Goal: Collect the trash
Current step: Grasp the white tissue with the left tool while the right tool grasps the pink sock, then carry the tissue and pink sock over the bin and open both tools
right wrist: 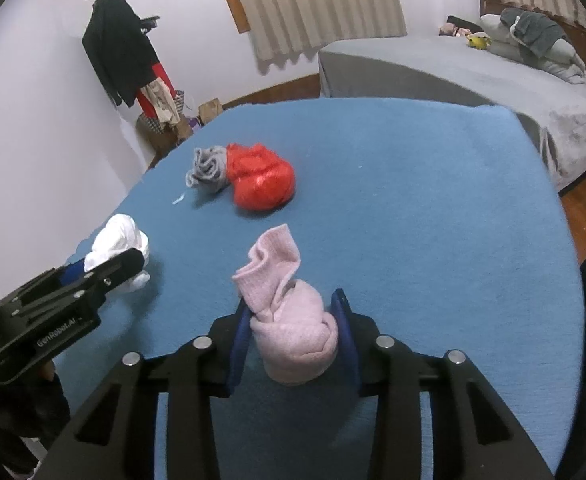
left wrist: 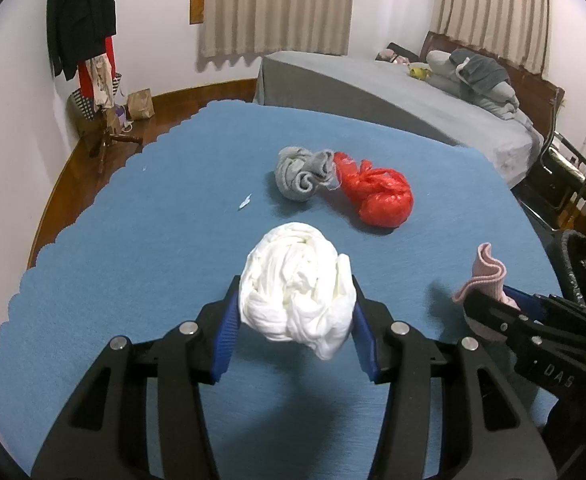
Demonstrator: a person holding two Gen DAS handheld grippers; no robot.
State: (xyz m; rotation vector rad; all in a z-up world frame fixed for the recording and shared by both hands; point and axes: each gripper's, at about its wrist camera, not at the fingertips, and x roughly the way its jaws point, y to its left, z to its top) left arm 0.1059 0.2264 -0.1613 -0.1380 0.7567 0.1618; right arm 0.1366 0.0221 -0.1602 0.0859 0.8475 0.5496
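My left gripper is shut on a crumpled white bundle and holds it above the blue mat. My right gripper is shut on a rolled pink sock, also lifted over the mat. The right gripper with the pink sock also shows in the left wrist view. The left gripper with the white bundle shows in the right wrist view. A crumpled red plastic bag and a balled grey sock lie touching at the mat's middle.
A dark bin with a black liner stands at the mat's right edge. A small white scrap lies left of the grey sock. A grey bed is behind, and a coat stand with bags stands at the far left.
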